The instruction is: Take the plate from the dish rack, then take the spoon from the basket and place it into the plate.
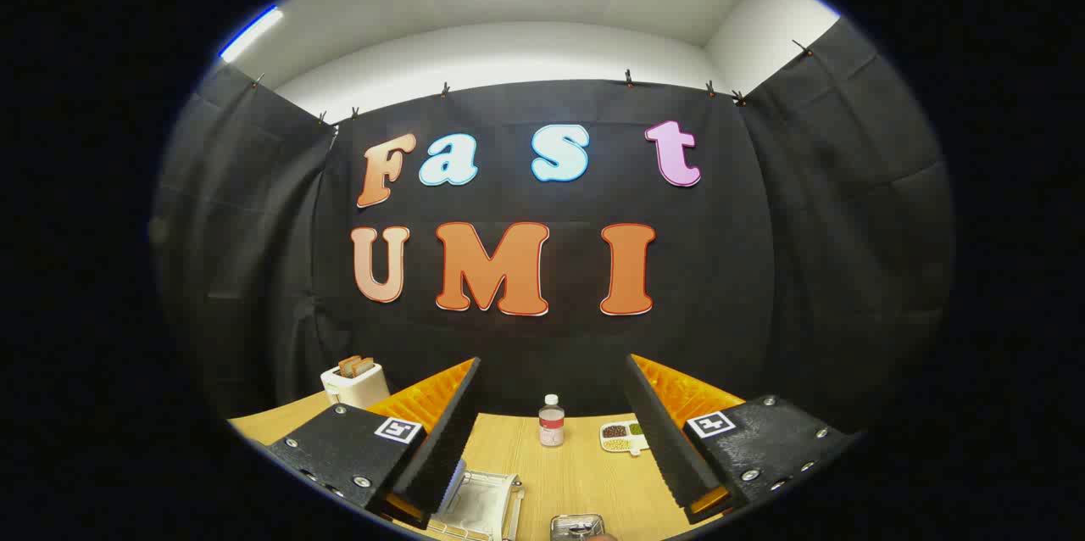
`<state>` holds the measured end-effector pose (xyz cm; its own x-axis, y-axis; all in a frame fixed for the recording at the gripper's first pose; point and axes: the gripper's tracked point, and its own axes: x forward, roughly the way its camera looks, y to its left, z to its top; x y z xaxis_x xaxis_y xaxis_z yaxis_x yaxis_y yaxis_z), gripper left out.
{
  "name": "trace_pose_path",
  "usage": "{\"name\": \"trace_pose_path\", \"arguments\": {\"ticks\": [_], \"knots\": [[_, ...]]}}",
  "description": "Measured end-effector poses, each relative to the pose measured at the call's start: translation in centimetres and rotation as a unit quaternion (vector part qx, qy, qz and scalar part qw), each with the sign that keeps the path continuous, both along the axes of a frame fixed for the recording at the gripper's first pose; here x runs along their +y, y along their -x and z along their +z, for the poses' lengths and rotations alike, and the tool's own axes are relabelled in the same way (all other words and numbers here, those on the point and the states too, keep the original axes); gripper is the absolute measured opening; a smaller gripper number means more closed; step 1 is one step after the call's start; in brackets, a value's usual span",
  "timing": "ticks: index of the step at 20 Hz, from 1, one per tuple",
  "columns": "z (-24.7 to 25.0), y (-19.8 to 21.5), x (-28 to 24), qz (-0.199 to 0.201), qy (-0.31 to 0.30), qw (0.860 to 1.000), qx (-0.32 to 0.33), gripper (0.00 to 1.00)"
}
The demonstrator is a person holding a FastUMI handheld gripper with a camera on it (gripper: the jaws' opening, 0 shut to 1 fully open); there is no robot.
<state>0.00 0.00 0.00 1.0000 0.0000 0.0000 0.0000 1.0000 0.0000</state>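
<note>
the gripper (555,431) hangs above the table (585,482) with its jaws wide apart and nothing between them. it looks mostly at the booth wall, so the work area sits low, under and between the fingers (449,431).

the rack (479,507) lies below, just beside the left finger's tip, a white wire frame with a pale plate (458,477) standing on edge at its near-left end, partly hidden behind that finger. the basket (578,527) is a small metal thing further right, nearly centred under the gap; whether the spoon lies in it is too small to tell.

a bottle (551,421) and a snack tray (623,437) stand beyond the fingers, a toaster (354,384) off to the left.

my judgement: the plate comes first, and it lies down and left of the jaws, so the gripper needs to tip forward and drop toward the rack, jaws turned to straddle the plate's thin edge.
</note>
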Motion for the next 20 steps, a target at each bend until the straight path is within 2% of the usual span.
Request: {"name": "trace_pose_path", "arguments": {"ticks": [15,20], "knots": [[1.6,0.3,2.9,0.028,-0.004,1.000,0.001,0.98],[0.6,-0.4,4.1,0.038,0.000,0.999,0.018,0.98]]}}
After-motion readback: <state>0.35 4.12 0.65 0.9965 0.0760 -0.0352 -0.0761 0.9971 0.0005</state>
